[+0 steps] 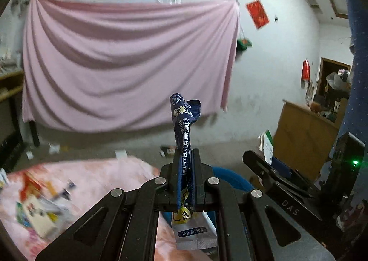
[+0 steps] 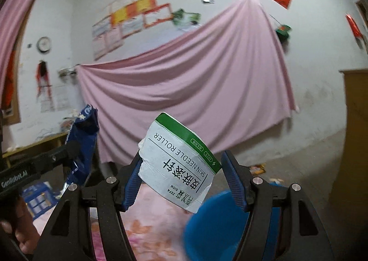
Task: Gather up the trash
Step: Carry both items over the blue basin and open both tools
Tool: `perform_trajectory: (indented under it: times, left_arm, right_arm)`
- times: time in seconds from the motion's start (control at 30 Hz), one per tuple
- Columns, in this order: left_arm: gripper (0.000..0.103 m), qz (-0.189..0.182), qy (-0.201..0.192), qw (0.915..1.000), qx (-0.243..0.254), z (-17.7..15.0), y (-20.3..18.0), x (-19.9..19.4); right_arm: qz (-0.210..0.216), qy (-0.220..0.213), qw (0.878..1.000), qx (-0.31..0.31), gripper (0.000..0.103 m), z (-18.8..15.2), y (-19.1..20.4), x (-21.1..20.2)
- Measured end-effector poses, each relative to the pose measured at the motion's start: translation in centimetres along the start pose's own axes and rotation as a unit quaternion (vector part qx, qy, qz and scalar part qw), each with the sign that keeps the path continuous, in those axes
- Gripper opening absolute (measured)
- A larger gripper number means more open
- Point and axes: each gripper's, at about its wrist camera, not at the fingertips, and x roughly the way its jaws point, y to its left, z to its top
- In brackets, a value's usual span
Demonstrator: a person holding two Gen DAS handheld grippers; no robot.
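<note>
L gripper (image 1: pixel 186 157): jaws clamped on dark blue sachet (image 1: pixel 184 123), crumpled, white/yellow print, upright, top sticking out past fingertips. R gripper (image 2: pixel 181 169): jaws wide, white box (image 2: pixel 177 164) w/ green edge, "SKIN NEEDLE ROLLER", tilted between pads; R-pad contact unclear. Blue bin (image 2: pixel 218 226) near, below box, beside pink floral cover (image 2: pixel 149 233).

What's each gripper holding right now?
Left gripper: shut on the blue wrapper.
Right gripper: holding the white box between its jaws.
</note>
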Motion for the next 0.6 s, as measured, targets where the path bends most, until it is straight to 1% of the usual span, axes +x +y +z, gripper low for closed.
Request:
perform_trajectory:
  times: [0.13, 0.2, 0.3, 0.33, 0.47, 0.6]
  left_arm:
    - [0.005, -0.004, 0.04, 0.9992, -0.006, -0.4, -0.8, 2.4]
    - [0.005, -0.002, 0.067, 0.9978, -0.005, -0.6, -0.9, 4.0]
    - [0.005, -0.001, 0.095, 0.9954, -0.014, -1.2, -0.9, 5.2]
    - [0.005, -0.002, 0.108, 0.9939, -0.02, -1.8, -0.3, 5.4]
    - [0.005, -0.006, 0.139, 0.9897, -0.036, -2.8, 0.1, 7.1]
    - [0.007, -0.008, 0.159, 0.9863, -0.04, -3.0, 0.1, 8.3]
  right_arm:
    - [-0.029, 0.03, 0.999, 0.014, 0.065, -0.8, -2.4, 0.6]
    - [-0.048, 0.056, 0.997, 0.02, 0.065, -1.3, -3.3, 1.3]
    - [-0.064, 0.08, 0.994, 0.029, 0.065, -2.2, -4.7, 1.9]
    - [-0.07, 0.088, 0.993, 0.033, 0.065, -2.4, -5.1, 2.2]
    - [-0.08, 0.112, 0.989, 0.05, 0.065, -2.7, -6.4, 2.8]
    - [-0.087, 0.131, 0.986, 0.063, 0.068, -2.9, -7.2, 3.2]
